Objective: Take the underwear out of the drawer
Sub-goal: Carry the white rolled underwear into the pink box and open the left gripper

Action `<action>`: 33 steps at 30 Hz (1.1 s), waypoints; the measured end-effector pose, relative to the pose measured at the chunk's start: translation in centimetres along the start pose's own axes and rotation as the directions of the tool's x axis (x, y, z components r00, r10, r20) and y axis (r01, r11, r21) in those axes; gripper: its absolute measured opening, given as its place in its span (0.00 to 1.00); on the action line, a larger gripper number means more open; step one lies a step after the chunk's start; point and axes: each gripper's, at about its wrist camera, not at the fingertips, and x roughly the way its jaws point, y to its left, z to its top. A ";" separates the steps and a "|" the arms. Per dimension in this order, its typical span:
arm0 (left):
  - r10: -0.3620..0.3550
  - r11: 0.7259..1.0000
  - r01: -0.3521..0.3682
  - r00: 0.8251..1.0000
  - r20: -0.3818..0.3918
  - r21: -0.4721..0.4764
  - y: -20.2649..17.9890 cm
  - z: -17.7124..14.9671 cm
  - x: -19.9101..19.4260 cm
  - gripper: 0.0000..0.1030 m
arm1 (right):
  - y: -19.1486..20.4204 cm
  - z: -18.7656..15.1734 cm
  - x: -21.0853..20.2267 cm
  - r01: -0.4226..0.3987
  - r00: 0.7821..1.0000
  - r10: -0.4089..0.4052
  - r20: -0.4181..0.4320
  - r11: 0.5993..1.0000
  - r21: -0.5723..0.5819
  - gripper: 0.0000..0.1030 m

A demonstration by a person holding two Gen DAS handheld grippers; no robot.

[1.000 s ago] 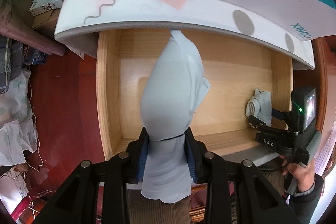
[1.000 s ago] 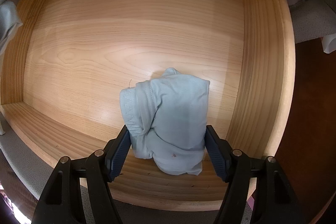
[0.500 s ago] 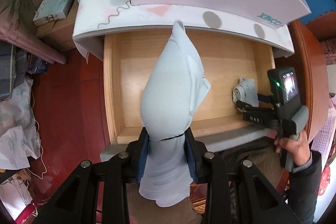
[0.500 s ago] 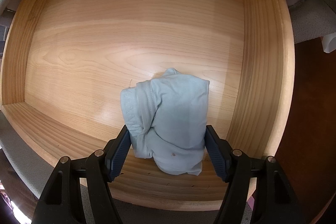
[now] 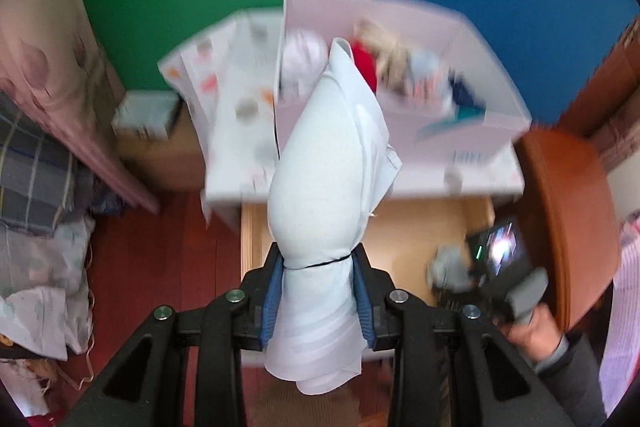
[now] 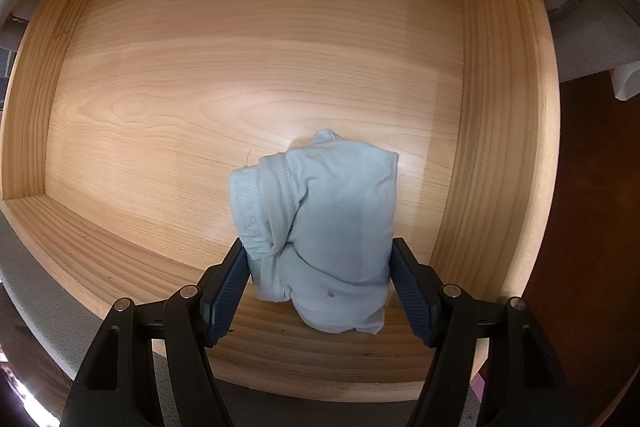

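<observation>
My left gripper (image 5: pixel 318 287) is shut on a pale blue piece of underwear (image 5: pixel 328 187) and holds it high above the open wooden drawer (image 5: pixel 404 231). A second folded pale blue underwear (image 6: pixel 320 239) lies on the drawer floor (image 6: pixel 240 87) near its front right corner. My right gripper (image 6: pixel 320 283) is down in the drawer with its jaws on either side of that bundle, touching its sides; the bundle still rests on the wood. The right gripper (image 5: pixel 476 271) also shows in the left wrist view, at the drawer's right end.
A white patterned mat and a pink board (image 5: pixel 400 131) cover the top above the drawer, with toys (image 5: pixel 384 55) on them. A cardboard box (image 5: pixel 146 115) and piled fabric (image 5: pixel 36 187) stand left on the red floor. A round brown table (image 5: pixel 568 227) is at right.
My left gripper has risen well above the drawer with the underwear, so the top surface and walls now show. The right gripper has stayed still around the bundle.
</observation>
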 end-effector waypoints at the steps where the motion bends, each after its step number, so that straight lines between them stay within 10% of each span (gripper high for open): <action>1: -0.013 1.000 0.014 0.999 0.038 -0.011 0.1 0.6 -0.6 0.31 | 0.0 0.0 0.0 0.001 1.000 -0.001 0.000 1.000 0.000 0.65; 15: -0.032 0.999 0.034 0.952 0.306 -0.001 -0.6 11.5 -2.2 0.32 | 0.1 0.2 -0.1 0.000 1.000 0.000 0.000 1.000 -0.002 0.65; 26: -0.038 0.999 0.042 0.935 0.354 -0.002 -1.5 15.1 1.7 0.32 | 0.0 0.3 -0.2 0.001 1.000 -0.001 0.000 1.000 0.001 0.65; 33: -0.038 0.999 0.044 0.963 0.268 -0.018 -1.8 15.5 6.4 0.33 | 0.2 0.3 -0.2 0.007 1.000 -0.007 -0.002 1.000 -0.002 0.65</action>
